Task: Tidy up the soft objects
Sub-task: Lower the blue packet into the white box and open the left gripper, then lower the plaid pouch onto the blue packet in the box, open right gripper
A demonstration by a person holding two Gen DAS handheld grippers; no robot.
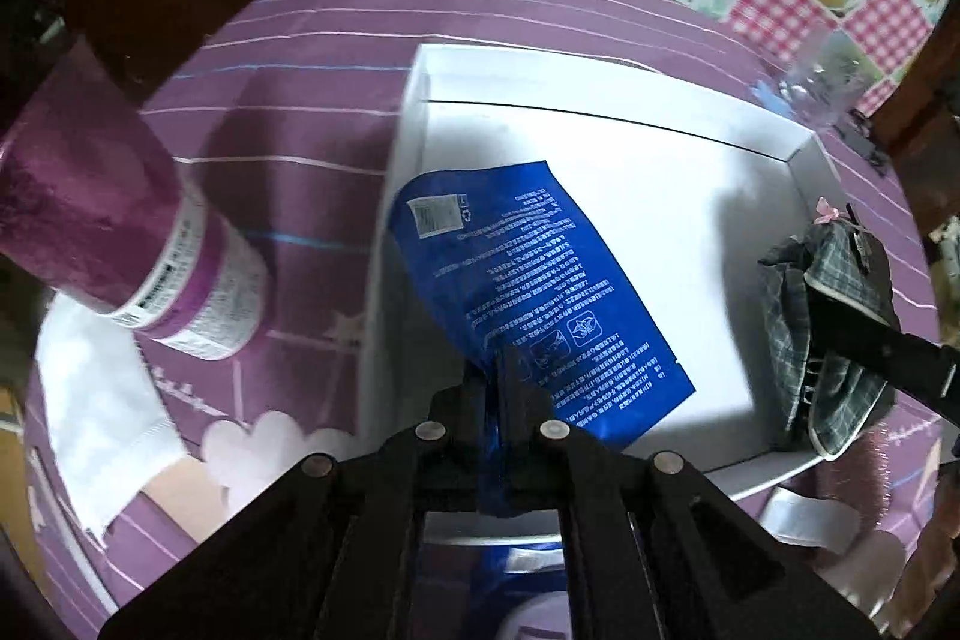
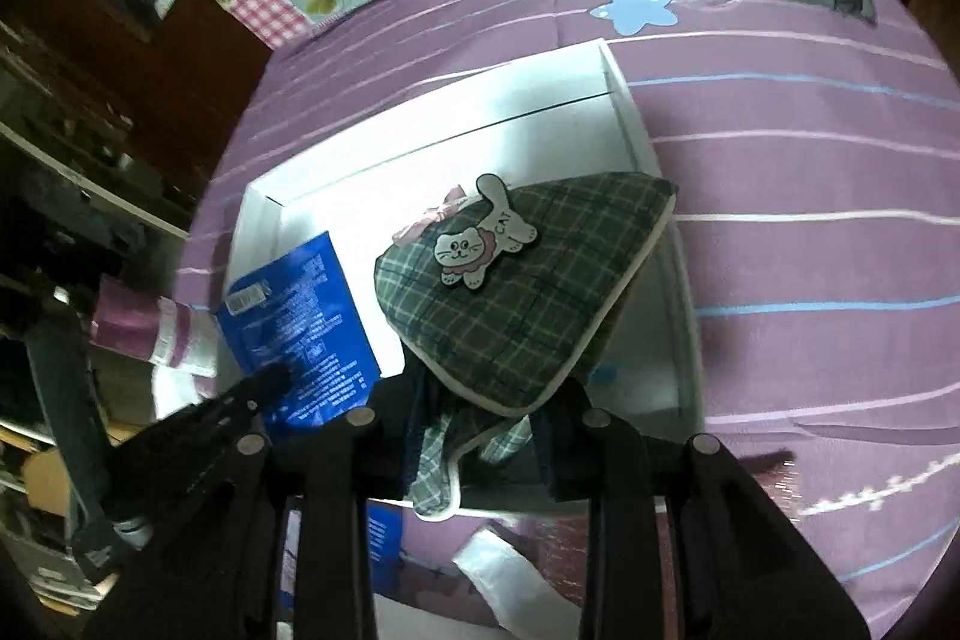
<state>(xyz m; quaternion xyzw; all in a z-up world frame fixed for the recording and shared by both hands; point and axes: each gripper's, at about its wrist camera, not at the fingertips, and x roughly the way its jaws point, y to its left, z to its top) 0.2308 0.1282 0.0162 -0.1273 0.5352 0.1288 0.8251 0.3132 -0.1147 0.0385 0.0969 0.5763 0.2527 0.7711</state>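
Left gripper [image 1: 501,370] is clamped on a blue packet [image 1: 528,292] that slants into the white box [image 1: 600,100]. Right gripper [image 2: 480,400] grips a plaid cloth [image 2: 522,292] with a cat patch over the same box, on the purple striped tablecloth [image 2: 810,172].

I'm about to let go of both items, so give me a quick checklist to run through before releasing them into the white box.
1. Left gripper shut on blue packet: ok.
2. Blue packet over white box: ok.
3. Right gripper holding plaid pouch: ok.
4. Plaid pouch fully inside the box walls: not ok, one corner overhangs the rim.
5. Packet resting on box floor: cannot tell.
6. Purple roll clear of box: ok.
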